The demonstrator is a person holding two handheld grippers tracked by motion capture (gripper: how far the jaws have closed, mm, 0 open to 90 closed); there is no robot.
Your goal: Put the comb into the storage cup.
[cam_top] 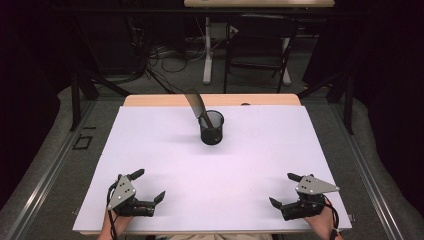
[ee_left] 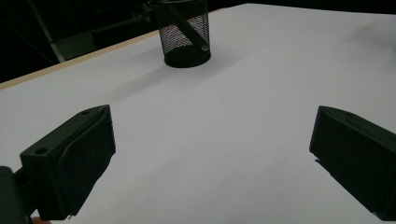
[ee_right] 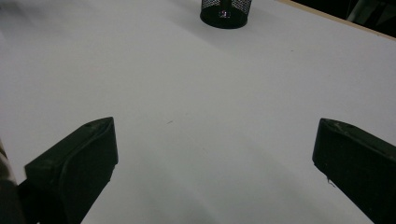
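Spatula (cam_top: 196, 106) leans up-left from mesh cup (cam_top: 212, 129) (handle down); both grippers' fingers spread, empty.

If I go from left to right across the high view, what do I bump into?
Left gripper → black mesh cup with a dark flat tool leaning out of it → right gripper, all on the white table.

Black mesh cup (cam_top: 211, 128) — upright, mid-table toward the far edge — dark tool (cam_top: 196, 106) leaning inside
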